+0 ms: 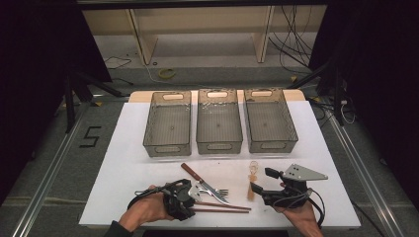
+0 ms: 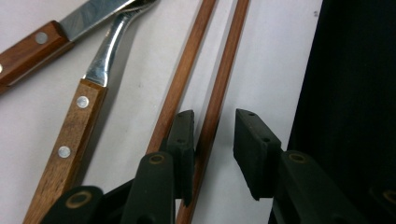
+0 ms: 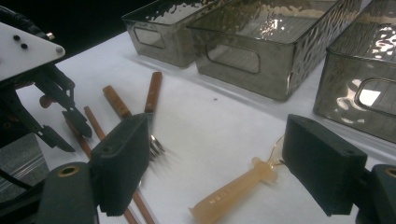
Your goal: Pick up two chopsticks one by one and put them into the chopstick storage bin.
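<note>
Two wooden chopsticks [image 1: 225, 208] lie side by side near the table's front edge. My left gripper [image 1: 196, 200] is down over their left ends. In the left gripper view its jaws [image 2: 215, 122] straddle the right-hand chopstick [image 2: 223, 79]: one pad sits between the two sticks, and the other stands off with a gap, so it is open. A wood-handled knife [image 1: 193, 175] and fork [image 1: 221, 191] lie just beyond. My right gripper [image 1: 261, 180] is wide open [image 3: 217, 128], with an amber plastic spoon [image 3: 238, 186] on the table just ahead of its jaws.
Three translucent grey bins [image 1: 167, 146] [image 1: 219, 144] [image 1: 271, 144] stand in a row at the back of the white table [image 1: 326, 163], all without contents. The table's front edge runs right beside the chopsticks, with dark floor past it.
</note>
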The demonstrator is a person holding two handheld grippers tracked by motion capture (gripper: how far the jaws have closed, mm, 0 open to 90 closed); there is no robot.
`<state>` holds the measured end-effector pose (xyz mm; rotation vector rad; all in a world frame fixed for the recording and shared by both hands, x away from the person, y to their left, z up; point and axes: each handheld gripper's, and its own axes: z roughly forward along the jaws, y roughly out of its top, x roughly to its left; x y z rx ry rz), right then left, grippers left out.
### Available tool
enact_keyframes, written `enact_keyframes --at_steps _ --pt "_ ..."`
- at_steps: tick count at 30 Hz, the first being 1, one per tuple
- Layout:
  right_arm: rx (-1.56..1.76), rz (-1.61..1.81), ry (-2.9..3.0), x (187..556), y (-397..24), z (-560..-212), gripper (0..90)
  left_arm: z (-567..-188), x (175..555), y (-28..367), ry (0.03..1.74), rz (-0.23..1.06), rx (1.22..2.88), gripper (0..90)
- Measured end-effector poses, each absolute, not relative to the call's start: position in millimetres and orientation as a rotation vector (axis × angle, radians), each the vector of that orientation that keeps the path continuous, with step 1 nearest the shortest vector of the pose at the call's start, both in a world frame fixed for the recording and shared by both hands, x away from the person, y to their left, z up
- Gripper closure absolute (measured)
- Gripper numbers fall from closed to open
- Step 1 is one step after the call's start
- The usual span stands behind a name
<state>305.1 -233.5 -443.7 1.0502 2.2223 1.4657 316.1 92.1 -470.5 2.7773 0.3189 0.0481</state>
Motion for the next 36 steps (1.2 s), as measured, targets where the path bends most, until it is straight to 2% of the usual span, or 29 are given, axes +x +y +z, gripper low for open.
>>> enact_keyframes --at_steps 9,18,36 --pt "1.054 1.468 2.231 305.7 -233.2 -444.1 24.6 -469.1 317.6 89.7 0.278 0.036 2.822 77.3" --pt "1.058 1.464 2.237 306.0 -232.6 -444.6 25.0 -469.0 317.7 87.2 0.197 0.024 2.843 82.2" --pt "1.066 1.471 2.236 306.4 -233.5 -444.3 25.4 -462.7 316.1 91.8 0.173 0.030 2.799 83.7"
